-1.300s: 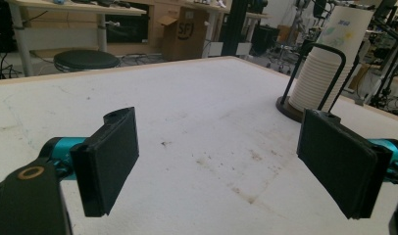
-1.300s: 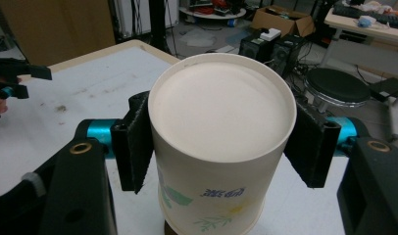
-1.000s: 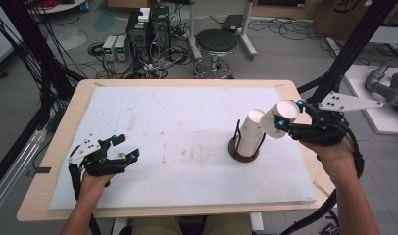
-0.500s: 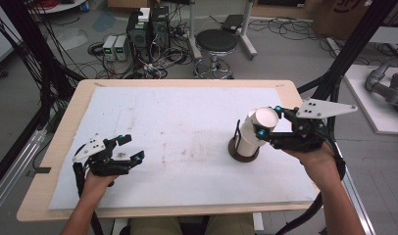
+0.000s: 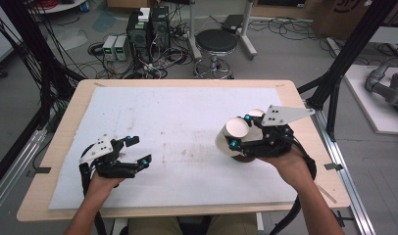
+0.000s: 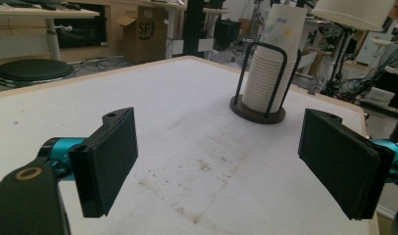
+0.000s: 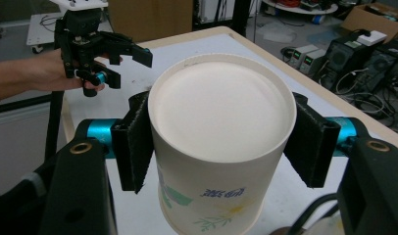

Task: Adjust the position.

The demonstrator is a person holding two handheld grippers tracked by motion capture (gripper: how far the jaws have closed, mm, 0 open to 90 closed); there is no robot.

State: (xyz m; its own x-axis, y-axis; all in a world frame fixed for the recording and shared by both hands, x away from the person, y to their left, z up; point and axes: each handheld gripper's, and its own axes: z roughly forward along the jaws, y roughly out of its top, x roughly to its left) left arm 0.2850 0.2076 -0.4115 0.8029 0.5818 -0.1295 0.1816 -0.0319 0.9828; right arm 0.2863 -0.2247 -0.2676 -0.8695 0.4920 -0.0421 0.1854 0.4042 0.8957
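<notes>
In the left gripper view, stacked cups (image 6: 265, 81) fill a wire holder (image 6: 258, 107).

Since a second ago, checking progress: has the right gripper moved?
Yes. The right gripper, holding a paper cup, went left across the cup rack.

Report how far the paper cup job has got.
Done: one white paper cup with a flower print is off the stack of white paper cups in the black wire holder. In hand: the right gripper is shut on it, bottom toward its camera. Left: setting it down; the left gripper waits open over the white table mat.
</notes>
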